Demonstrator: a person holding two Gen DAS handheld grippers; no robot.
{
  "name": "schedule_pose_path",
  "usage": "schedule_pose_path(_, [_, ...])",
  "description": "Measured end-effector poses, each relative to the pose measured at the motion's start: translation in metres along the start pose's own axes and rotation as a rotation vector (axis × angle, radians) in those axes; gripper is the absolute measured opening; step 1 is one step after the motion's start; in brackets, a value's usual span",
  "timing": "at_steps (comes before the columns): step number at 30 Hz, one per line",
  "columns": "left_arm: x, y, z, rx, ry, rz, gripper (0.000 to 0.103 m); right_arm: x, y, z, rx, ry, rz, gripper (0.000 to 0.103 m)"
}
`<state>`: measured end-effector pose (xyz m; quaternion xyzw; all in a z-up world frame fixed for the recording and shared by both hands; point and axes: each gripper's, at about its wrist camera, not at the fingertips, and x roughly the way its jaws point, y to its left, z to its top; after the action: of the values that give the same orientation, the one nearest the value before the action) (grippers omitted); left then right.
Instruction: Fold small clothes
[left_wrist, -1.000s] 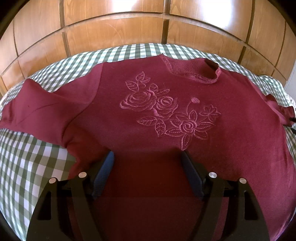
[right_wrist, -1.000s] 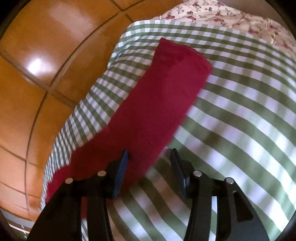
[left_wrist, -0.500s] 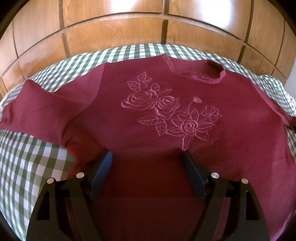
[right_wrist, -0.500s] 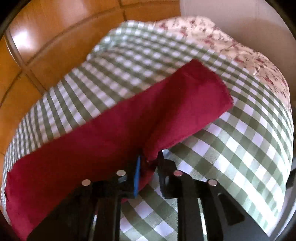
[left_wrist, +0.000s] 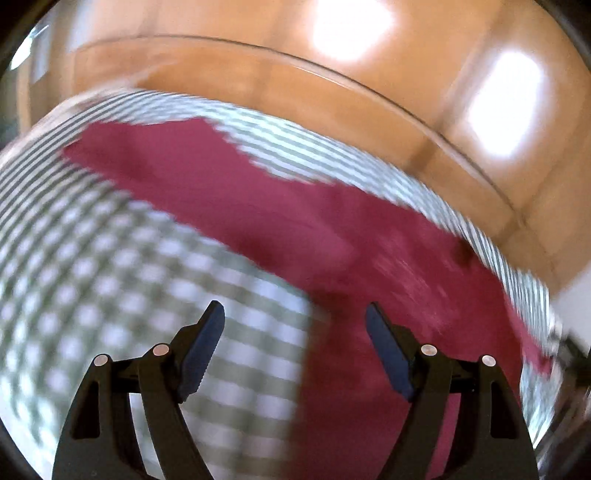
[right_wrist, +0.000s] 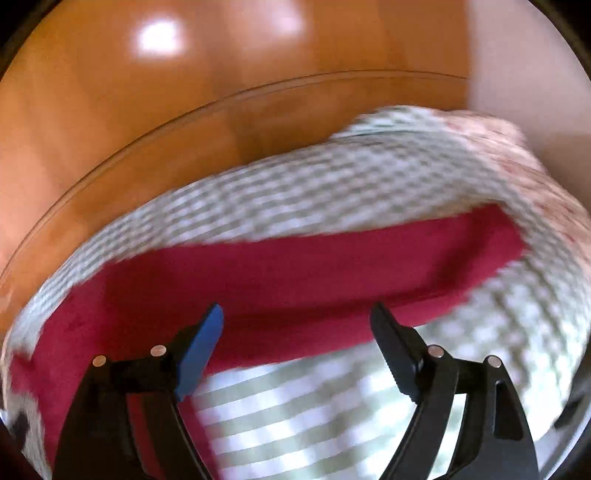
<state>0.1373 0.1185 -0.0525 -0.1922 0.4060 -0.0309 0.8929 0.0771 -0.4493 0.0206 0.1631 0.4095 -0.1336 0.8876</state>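
Left gripper (left_wrist: 293, 325): jaws spread wide, nothing between them. Half a second ago it sat low over the chest of the dark red long-sleeved sweater (left_wrist: 369, 314) with the embroidered roses ahead; now it has swung toward the garment's left side, and the view is motion-blurred. Its left finger is over bare green-and-white checked cloth (left_wrist: 110, 295), its right finger over sweater fabric.

Right gripper (right_wrist: 297, 323): jaws spread wide, empty. Half a second ago they were nearly closed on a fold at the sleeve's near edge; that pinch has been let go.

The sweater lies flat on the checked cloth. In the left wrist view one sleeve (left_wrist: 177, 173) runs as a long band up and to the left, ending near the cloth's far edge. In the right wrist view the other sleeve (right_wrist: 314, 280) lies crosswise, its long axis left to right, cuff end to the right.

Bare checked cloth lies open on the near side of both sleeves. Polished brown wooden panelling (right_wrist: 184, 122) borders the far edge closely.
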Motion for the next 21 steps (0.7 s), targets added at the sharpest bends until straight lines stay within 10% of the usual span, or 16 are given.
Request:
schedule_pose_path(8, [-0.015, 0.153, 0.073, -0.349, -0.088, 0.176, 0.073, 0.030, 0.152, -0.079, -0.314, 0.108, 0.187, 0.083])
schedule_pose_path(18, [0.030, 0.218, 0.152, -0.354, -0.052, 0.365, 0.072, 0.063, 0.165, -0.116, -0.360, 0.131, 0.137, 0.097])
schedule_pose_path(21, [0.050, 0.226, 0.160, -0.353, 0.016, 0.384, 0.045, 0.058, 0.164, -0.117, -0.367, 0.131, 0.132, 0.099])
